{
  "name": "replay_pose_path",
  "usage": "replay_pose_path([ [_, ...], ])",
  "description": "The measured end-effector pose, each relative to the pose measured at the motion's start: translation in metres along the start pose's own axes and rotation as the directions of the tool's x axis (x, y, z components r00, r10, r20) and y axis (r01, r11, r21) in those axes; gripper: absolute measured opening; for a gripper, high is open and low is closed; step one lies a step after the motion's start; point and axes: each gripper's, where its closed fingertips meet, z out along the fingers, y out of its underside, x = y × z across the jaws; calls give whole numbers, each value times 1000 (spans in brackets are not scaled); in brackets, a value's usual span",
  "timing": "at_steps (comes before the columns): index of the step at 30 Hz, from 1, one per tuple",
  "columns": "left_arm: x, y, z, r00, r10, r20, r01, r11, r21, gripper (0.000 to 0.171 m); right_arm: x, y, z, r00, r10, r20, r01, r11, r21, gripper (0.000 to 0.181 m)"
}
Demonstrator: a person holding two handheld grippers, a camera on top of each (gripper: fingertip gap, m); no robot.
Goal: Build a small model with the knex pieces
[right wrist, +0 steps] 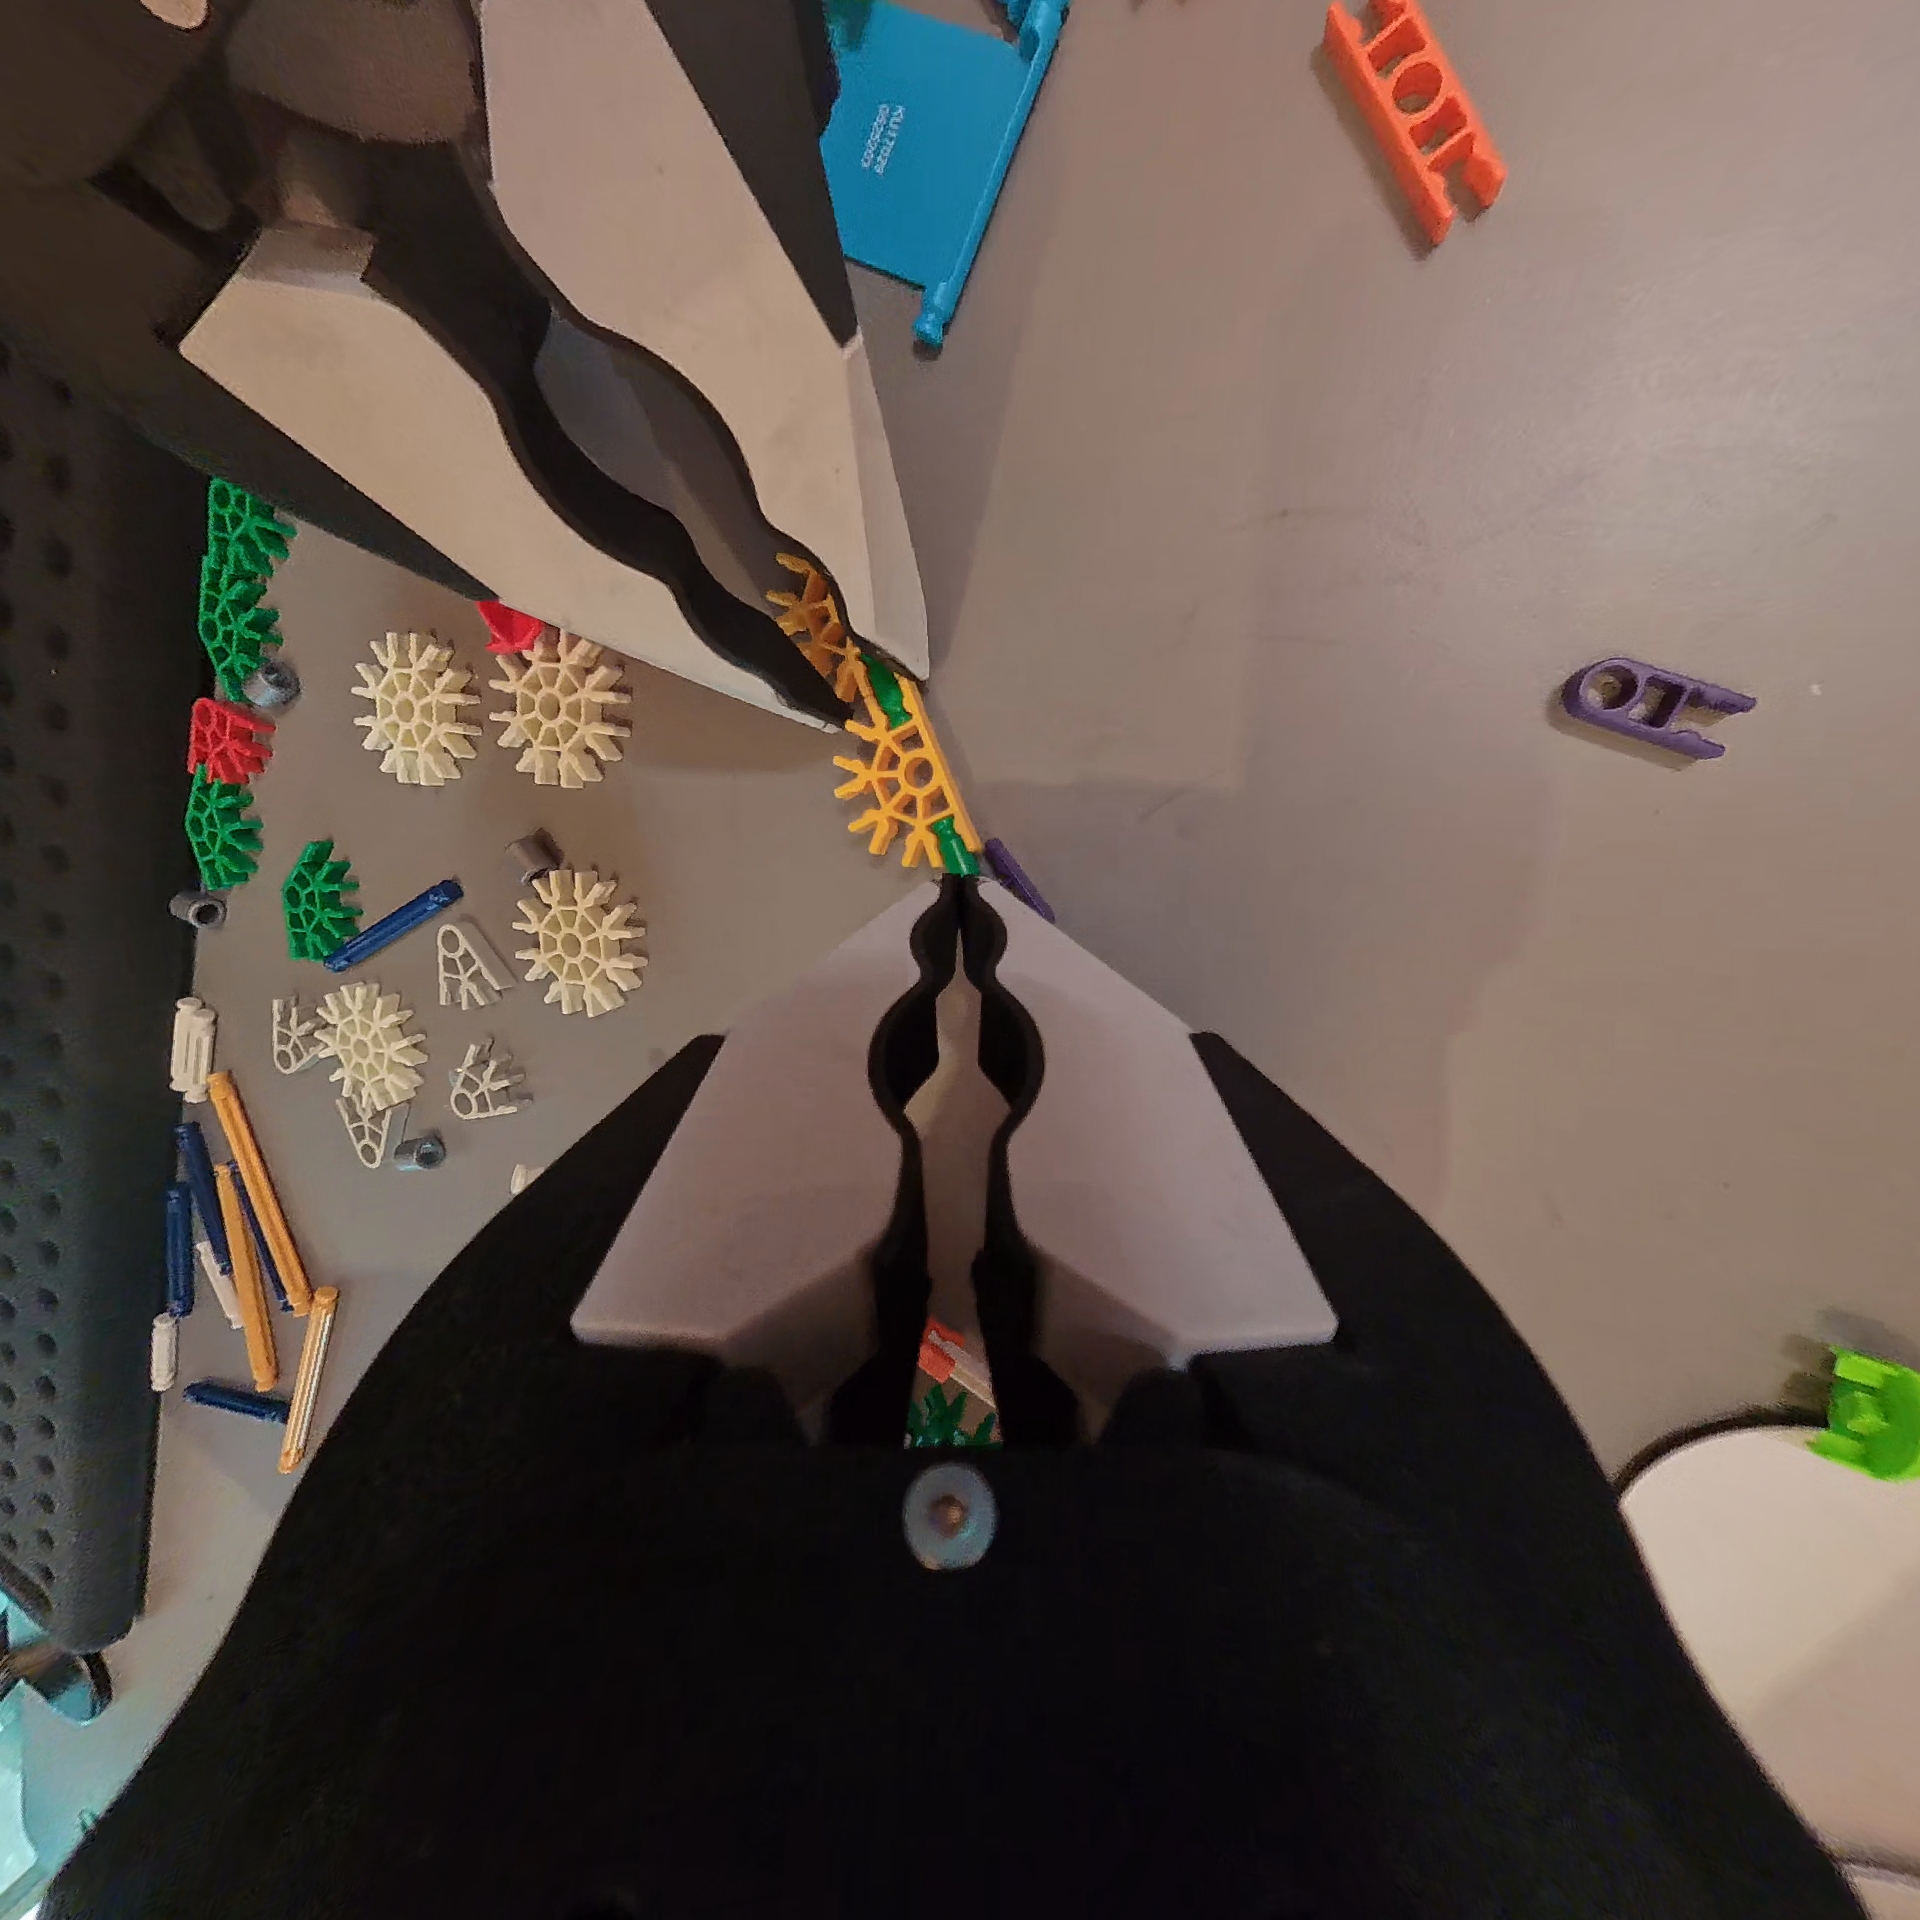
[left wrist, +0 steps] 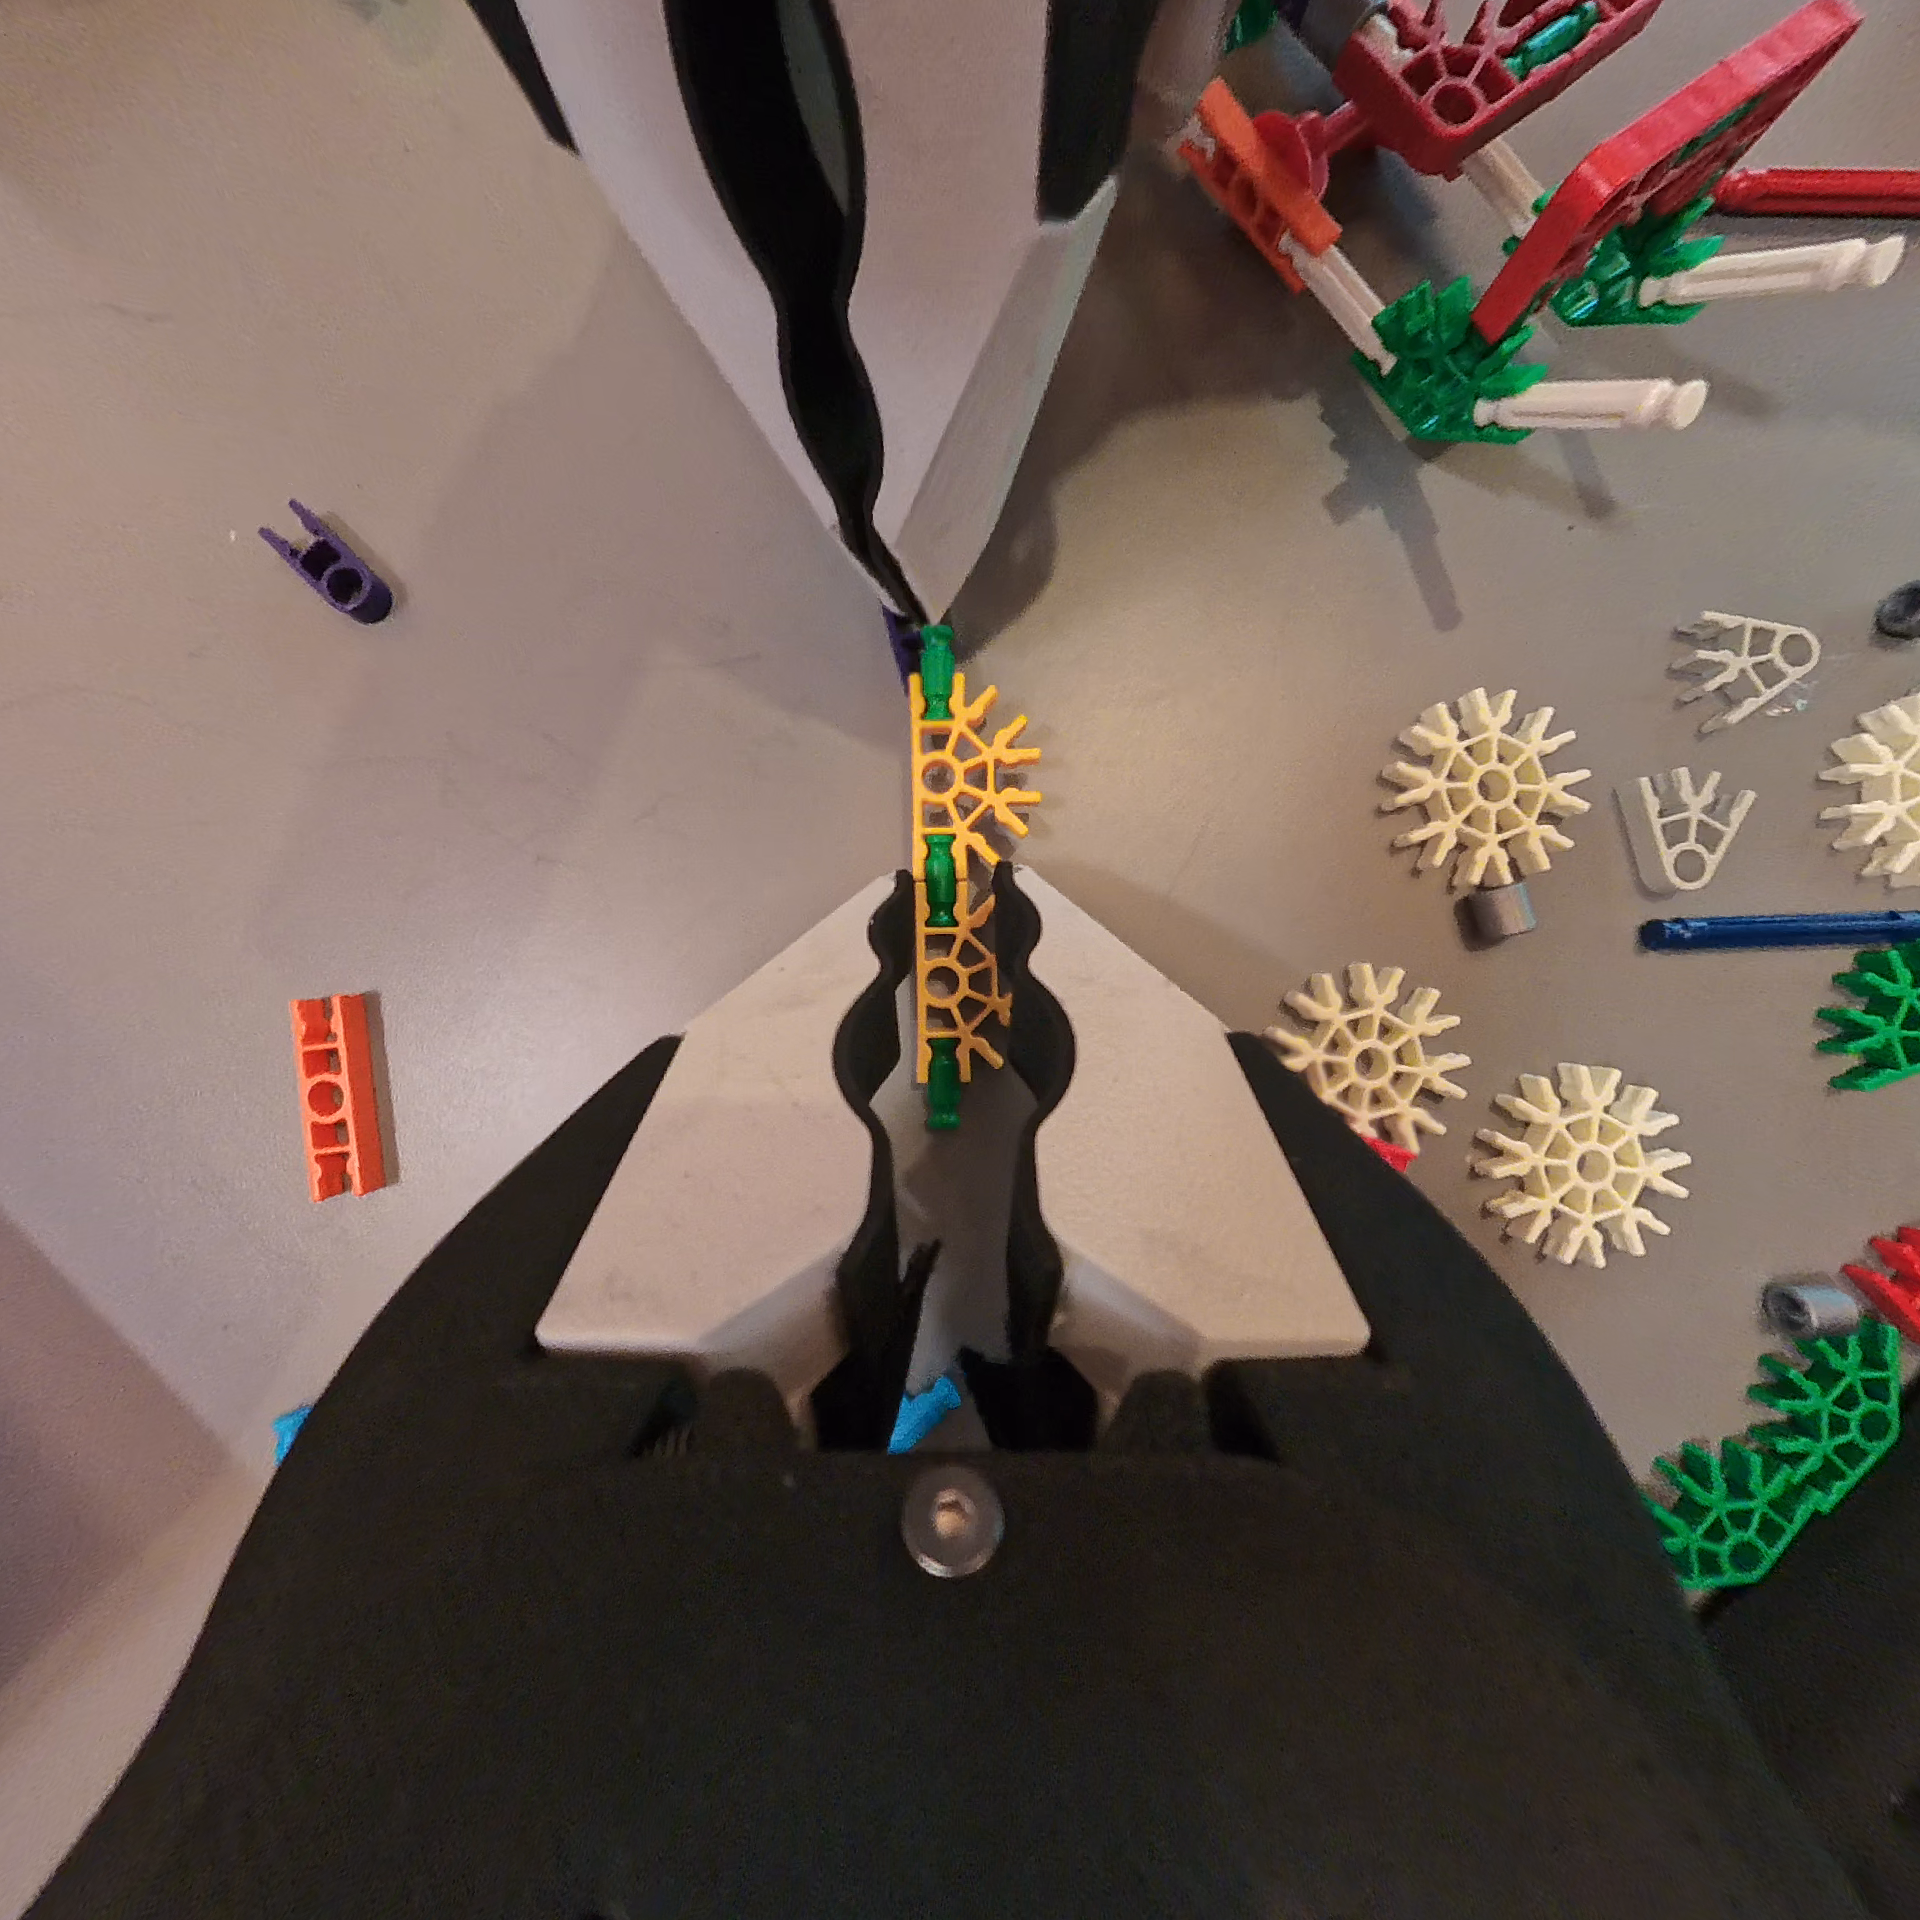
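My left gripper is shut on a chain of two yellow half-round connectors joined by short green rods. Its pads press the near yellow connector. The far yellow connector sticks out ahead of the fingertips. My right gripper is shut with nothing between its pads. Its tips meet the green rod end at the chain's far end. A small purple piece sits right beside those tips, partly hidden. The right gripper also shows in the left wrist view, and the left gripper in the right wrist view.
On the grey table lie a loose purple clip, an orange piece, several white snowflake connectors, green connectors and a red, green and white built frame. A blue panel and loose rods lie farther off. Some 5 cm of space lies between my two pairs of fingers.
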Motion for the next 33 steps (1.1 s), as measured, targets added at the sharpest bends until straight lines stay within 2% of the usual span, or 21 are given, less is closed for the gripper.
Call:
replay_pose_path([
  [18, 0, 1, -1, 997, -37, 73, 39, 999, -25, 11, 2, 4, 10, 1000, -25, 13, 26, 999, -48, 0],
  [24, 1, 2, 0, 997, -38, 71, 40, 999, -30, 11, 1, 0, 8, 1000, -26, 13, 26, 999, -36, 0],
  [33, 2, 3, 2, 997, -29, 72, 32, 998, -45, 11, 2, 4, 12, 999, -31, -15, 30, 995, -92, 0],
])
